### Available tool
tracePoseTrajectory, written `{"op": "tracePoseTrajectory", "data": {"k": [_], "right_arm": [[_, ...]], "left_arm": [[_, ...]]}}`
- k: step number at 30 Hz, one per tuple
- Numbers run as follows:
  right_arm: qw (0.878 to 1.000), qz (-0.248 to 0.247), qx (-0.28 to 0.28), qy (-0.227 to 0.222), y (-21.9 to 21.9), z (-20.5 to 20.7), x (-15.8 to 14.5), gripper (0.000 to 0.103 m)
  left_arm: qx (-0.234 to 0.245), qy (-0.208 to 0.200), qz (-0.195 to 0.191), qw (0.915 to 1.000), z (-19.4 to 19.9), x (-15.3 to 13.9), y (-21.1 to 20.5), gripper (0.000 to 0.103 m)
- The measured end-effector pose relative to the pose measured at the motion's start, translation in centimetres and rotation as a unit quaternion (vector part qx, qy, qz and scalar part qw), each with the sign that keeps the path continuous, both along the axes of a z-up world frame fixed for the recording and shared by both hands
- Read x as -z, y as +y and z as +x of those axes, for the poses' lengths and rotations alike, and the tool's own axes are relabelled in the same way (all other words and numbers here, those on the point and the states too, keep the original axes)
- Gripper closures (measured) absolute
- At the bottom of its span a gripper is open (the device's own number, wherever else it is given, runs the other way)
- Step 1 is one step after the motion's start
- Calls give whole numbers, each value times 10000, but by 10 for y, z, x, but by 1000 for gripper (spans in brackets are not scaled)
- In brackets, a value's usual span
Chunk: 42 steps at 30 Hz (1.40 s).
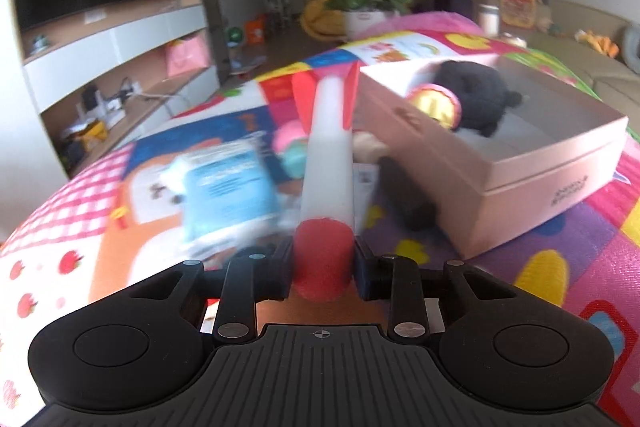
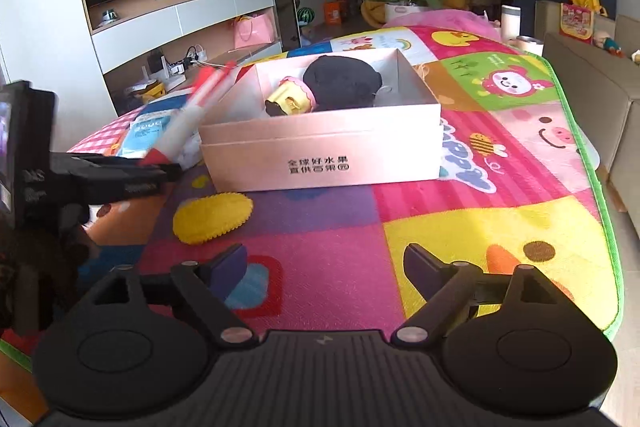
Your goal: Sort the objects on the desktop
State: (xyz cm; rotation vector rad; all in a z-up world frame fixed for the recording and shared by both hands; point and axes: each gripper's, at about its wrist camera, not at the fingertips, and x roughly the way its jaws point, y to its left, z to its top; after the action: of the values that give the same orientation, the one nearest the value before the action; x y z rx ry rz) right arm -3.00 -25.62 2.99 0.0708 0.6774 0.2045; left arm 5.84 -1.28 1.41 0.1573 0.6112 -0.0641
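Left wrist: left gripper (image 1: 322,267) clamped on red end of a white-and-red marker (image 1: 326,163), which points away over the play mat (image 1: 560,227), just left of the pink box (image 1: 520,163). Blue packet (image 1: 228,187) blurred beside it.

Right wrist: right gripper (image 2: 324,267) wide, nothing between fingers, above mat. Box holds black plush (image 2: 340,83) and yellow toy (image 2: 290,97); yellow pad (image 2: 212,217) lies in front.
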Motion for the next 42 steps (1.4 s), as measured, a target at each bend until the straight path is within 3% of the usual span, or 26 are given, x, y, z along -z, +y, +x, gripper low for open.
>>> {"op": "tracePoseTrajectory", "data": {"k": [6,8,10,12,15,20,24,26,30,35,38,41,42], "right_arm": [[9995,120,-132,248,15,4,12,16],[9996,42,-169,219,22,4,15,9],[9995,-57,-243,199,29,3,18,6],[9993,-197,-278,146,35,1,20,4],[9984,-439,-340,53,41,-3,24,1],[9974,-633,-348,-74,48,-6,28,0],[9974,-614,-347,-125,46,-7,29,0],[9974,-614,-347,-136,46,-7,29,0],[9975,-611,-328,-158,46,-7,29,0],[9973,-636,-316,-160,47,-7,30,0],[9974,-634,-317,-163,47,-7,29,0],[9973,-634,-317,-167,47,-7,29,0],[9973,-635,-319,-165,47,-7,29,0]], "left_arm": [[-647,-28,23,9979,-9,-2,44,64],[-782,-85,29,9969,-12,-5,57,60],[-961,-171,74,9952,-16,-7,69,47],[-1117,-216,30,9935,-19,-10,82,39],[-1033,-181,-281,9941,-26,-11,101,25],[-1342,-218,-337,9901,-38,-11,122,20],[-726,-173,-722,9946,-43,-14,138,9],[-622,-253,-607,9959,-44,-18,142,9],[-1049,-366,-570,9922,-42,-24,161,9],[-765,54,-305,9966,-34,-11,172,10],[-692,253,-217,9970,-28,-1,174,16],[-720,282,-386,9963,-23,0,178,32],[-760,279,-353,9961,-23,0,178,32]]}}
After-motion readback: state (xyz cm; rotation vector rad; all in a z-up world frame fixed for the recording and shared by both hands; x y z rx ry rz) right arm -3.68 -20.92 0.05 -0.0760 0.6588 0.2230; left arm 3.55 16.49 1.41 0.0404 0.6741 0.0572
